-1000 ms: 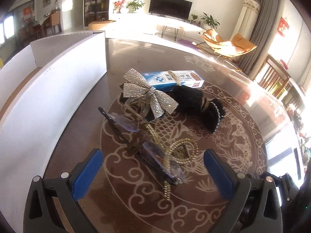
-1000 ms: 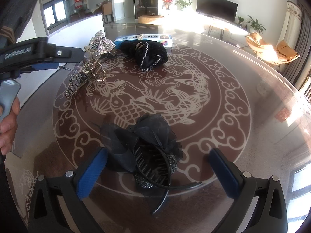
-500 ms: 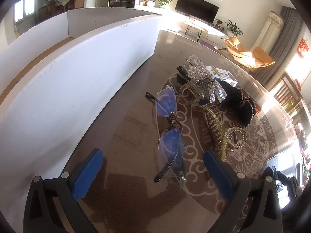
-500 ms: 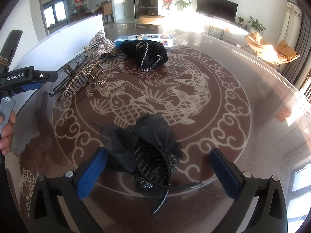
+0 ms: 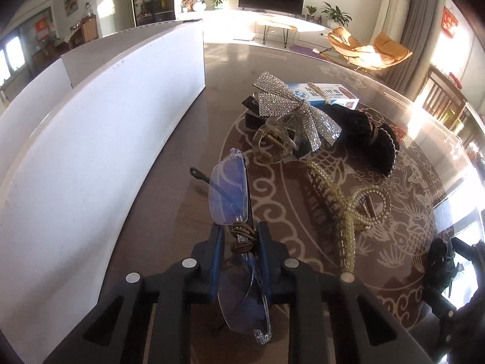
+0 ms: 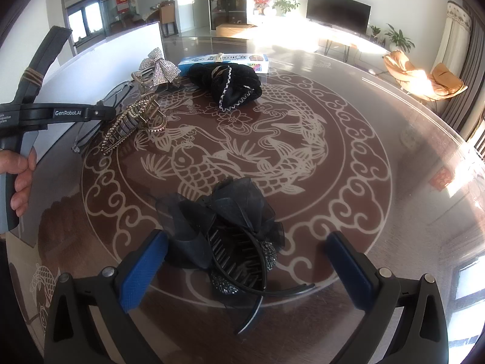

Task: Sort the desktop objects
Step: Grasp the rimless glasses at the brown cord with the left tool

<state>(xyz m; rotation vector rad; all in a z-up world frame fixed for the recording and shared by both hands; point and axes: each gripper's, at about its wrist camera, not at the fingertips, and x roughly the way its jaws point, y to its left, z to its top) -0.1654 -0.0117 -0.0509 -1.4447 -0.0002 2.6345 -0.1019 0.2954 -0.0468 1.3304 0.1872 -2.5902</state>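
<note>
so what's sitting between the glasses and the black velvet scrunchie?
In the left wrist view, the gold pearl claw clip and the clear claw clip with the rhinestone bow lie between the glasses and the black scrunchie.

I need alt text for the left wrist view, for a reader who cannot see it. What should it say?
The left tongs are shut on the bridge of rimless glasses over a patterned table. A white box wall stands to the left; a gold hair claw, a rhinestone bow and a black pouch lie to the right.
</note>
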